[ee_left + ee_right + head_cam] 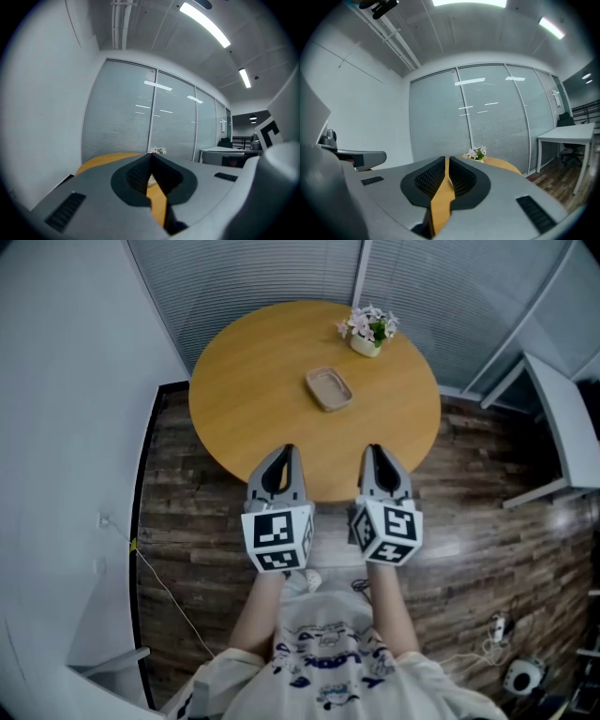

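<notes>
Fingers (136, 176) of the left gripper (151, 157) are pressed together at the tips with nothing between them; only a sliver of the desk (253, 381) shows through the slit lower down. The fingers (426, 180) of the right gripper (446, 159) are likewise closed on nothing, with a thin strip of desk top visible along the seam. Both grippers hang side by side over the near edge of the desk, left (287, 450) and right (374, 448), parallel and apart from each other, tips pointing toward the desk's far side. The marker cubes face upward, which appears to keep them readable from the head view. A shallow beige tray (329, 389) lies flat near the centre of the desk, ahead of the two grippers and roughly between their lines of aim; neither gripper touches it. A small flower pot (368, 331) stands upright at the far rim of the desk, beyond the tray and well apart from the grippers, probably set there to leave the middle free. A glass partition (140, 117) with blinds rises behind the desk.
</notes>
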Tool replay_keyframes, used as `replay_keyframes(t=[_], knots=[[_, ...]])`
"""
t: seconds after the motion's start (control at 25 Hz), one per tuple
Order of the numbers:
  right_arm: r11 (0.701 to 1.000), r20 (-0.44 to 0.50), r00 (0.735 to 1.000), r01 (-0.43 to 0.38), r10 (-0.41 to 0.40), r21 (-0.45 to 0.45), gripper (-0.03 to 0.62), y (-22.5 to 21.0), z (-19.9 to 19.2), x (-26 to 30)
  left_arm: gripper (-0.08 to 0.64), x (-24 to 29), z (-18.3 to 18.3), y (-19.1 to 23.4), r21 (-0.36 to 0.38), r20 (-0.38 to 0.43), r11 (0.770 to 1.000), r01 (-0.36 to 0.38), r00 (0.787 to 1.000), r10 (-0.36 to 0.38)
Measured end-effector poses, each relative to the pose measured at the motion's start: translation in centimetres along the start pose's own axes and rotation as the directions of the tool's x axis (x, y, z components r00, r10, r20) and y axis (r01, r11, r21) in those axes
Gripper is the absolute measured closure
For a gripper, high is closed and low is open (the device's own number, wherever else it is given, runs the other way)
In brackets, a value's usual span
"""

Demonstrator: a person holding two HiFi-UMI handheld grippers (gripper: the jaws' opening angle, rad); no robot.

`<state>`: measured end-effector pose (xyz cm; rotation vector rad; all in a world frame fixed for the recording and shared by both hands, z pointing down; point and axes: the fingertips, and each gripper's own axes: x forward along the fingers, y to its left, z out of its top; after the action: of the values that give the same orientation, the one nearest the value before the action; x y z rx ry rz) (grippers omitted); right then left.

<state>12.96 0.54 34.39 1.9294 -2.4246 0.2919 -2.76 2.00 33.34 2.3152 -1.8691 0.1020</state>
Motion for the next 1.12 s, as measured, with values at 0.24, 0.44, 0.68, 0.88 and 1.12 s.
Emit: replay_keyframes(t=[0.24, 0.44, 0.68, 0.88, 1.12], knots=[[1.000, -0.005, 1.000, 0.007, -0.007, 0.003, 0.565, -1.0, 0.0, 2.4, 0.557, 2.7, -0.5, 0.7, -0.010, -0.023, 1.000, -0.001, 1.000, 0.001], [1.000, -0.012, 1.000, 0.021, -0.021, 0.006, 0.565, -2.0, -0.3, 5.2, 0.557, 5.7, -1.1, 1.1, -0.034, -0.044, 0.999, 0.004, 0.999, -0.005], [1.000, -0.021, 0.999, 0.028, -0.028, 0.005, 0.565, -3.2, 0.1, 9.7, 0.557, 10.4, -0.9, 1.7, -0.042, -0.062, 0.999, 0.012, 0.998, -0.015], [0.999, -0.030, 0.999, 0.042, -0.042, 0.004, 0.565, -4.2, 0.3, 13.3, 0.557, 14.2, -1.1, 2.6, -0.047, -0.082, 0.999, 0.018, 0.996, -0.022], [0.999, -0.043, 0.998, 0.054, -0.054, 0.000, 0.565, -5.2, 0.6, 17.2, 0.555, 18.6, -0.8, 3.4, -0.064, -0.094, 0.998, 0.028, 0.995, -0.034]])
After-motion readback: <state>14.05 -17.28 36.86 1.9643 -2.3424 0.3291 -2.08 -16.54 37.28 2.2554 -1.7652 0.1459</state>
